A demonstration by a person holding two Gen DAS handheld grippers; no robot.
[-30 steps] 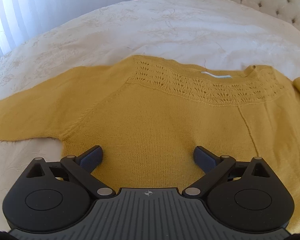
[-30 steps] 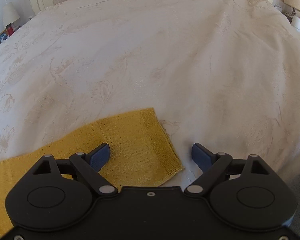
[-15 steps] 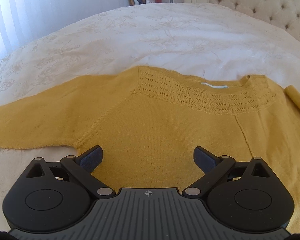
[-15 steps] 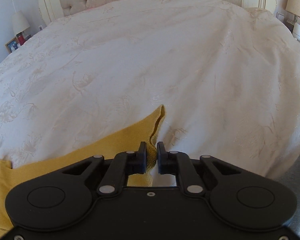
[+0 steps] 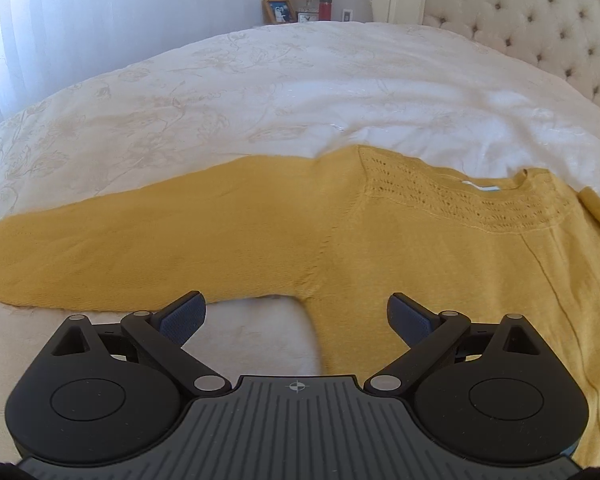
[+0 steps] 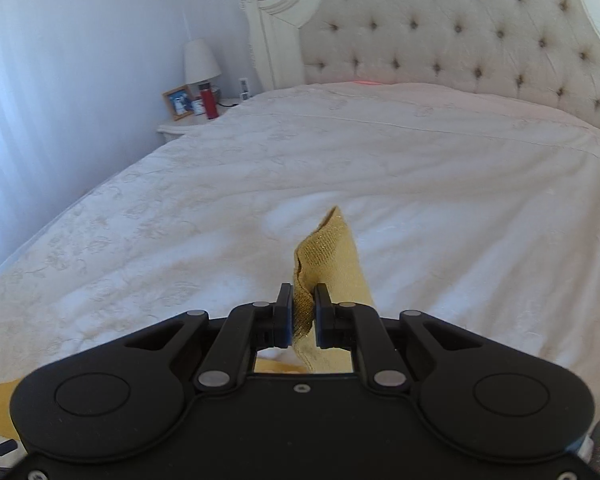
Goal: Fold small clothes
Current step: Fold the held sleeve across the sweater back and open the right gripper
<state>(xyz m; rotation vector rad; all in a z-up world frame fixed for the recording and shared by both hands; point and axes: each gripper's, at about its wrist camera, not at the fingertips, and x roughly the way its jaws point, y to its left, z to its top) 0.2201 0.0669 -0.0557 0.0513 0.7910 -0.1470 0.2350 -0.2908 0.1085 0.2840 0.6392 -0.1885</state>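
I see a white bedspread (image 6: 420,168), a tufted headboard (image 6: 440,28), and a nightstand (image 6: 188,126) with a lamp (image 6: 201,62) beside pale curtains (image 5: 80,28).

A home bedroom: a bed (image 6: 420,168) with a tufted headboard (image 6: 440,28); beside the headboard, a nightstand (image 6: 180,126) holds a lamp (image 6: 201,62) and a framed photo (image 6: 179,102).
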